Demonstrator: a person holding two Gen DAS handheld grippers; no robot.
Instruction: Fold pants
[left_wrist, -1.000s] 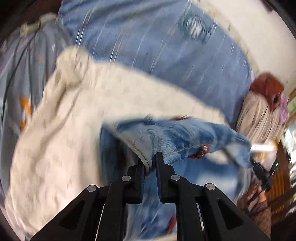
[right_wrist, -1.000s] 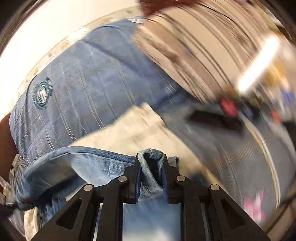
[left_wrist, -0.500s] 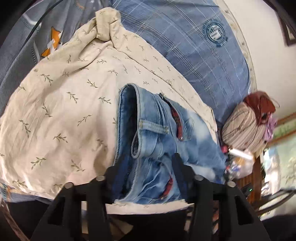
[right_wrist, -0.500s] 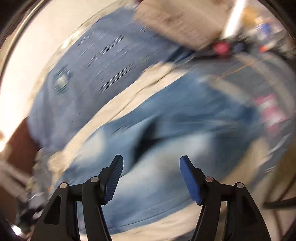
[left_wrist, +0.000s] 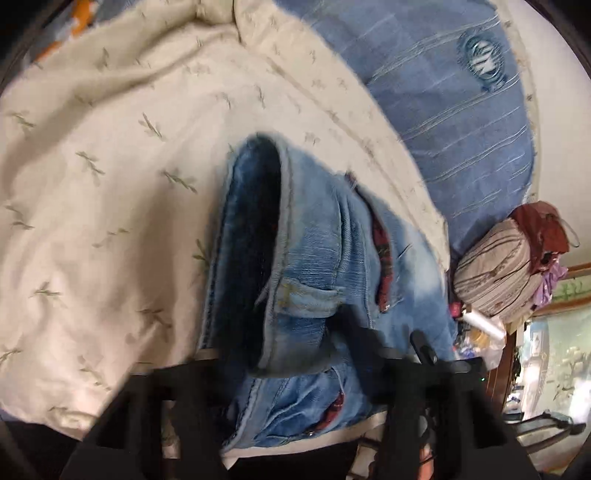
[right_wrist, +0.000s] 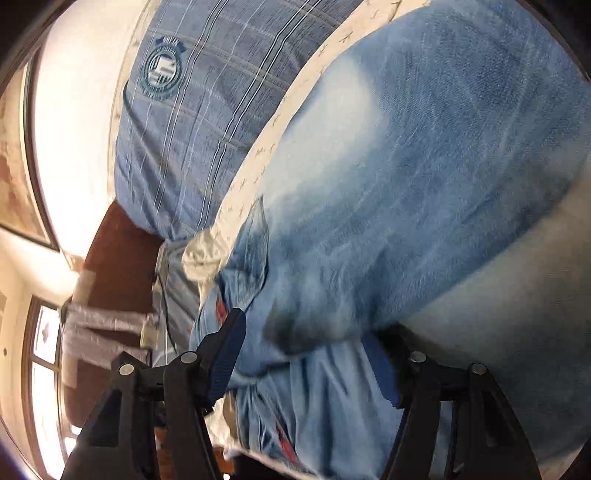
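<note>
Faded blue denim pants (left_wrist: 317, 266) lie folded on a cream leaf-print cloth (left_wrist: 110, 192). The waistband opening gapes toward the left wrist view. My left gripper (left_wrist: 288, 354) is open, its fingers standing either side of the waistband end without gripping it. In the right wrist view the pants (right_wrist: 424, 184) fill most of the frame. My right gripper (right_wrist: 310, 354) is open, its blue-padded fingers (right_wrist: 229, 347) spread wide over a bunched fold of denim.
A blue striped bedcover with a round crest (left_wrist: 484, 62) lies beyond the cream cloth and also shows in the right wrist view (right_wrist: 162, 70). A striped bundle (left_wrist: 495, 273) with a red bag sits at the right. A dark wooden bed frame (right_wrist: 114, 254) is at the left.
Both grippers were shut on denim a second ago and have opened, letting the pants drop flat. Both have since moved closer over the pants.
</note>
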